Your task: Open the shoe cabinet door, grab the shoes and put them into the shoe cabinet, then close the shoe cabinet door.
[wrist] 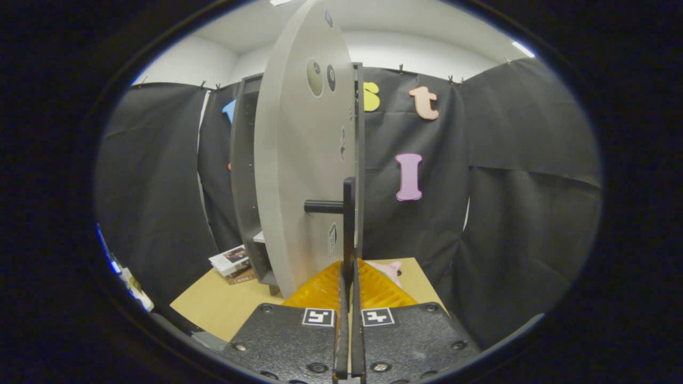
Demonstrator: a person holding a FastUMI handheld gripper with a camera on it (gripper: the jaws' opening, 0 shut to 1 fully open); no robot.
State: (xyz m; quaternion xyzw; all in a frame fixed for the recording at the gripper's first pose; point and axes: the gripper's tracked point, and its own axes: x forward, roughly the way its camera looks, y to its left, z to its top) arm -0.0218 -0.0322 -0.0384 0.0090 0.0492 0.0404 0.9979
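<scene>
**Door handle gripped — door swung out edge-on**

The cabinet door point(299, 160) stands open, edge toward the fingers. Its handle point(348, 224) runs vertically just ahead — the gripper point(349, 290) is closed on it. The shoe cabinet point(245, 176) stands behind, near the table's point(224, 304) far edge.

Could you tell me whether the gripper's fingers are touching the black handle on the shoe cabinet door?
Touching. In the gripper view the gripper has both fingers closed with the handle of the door running down between them, no gap showing.
</scene>
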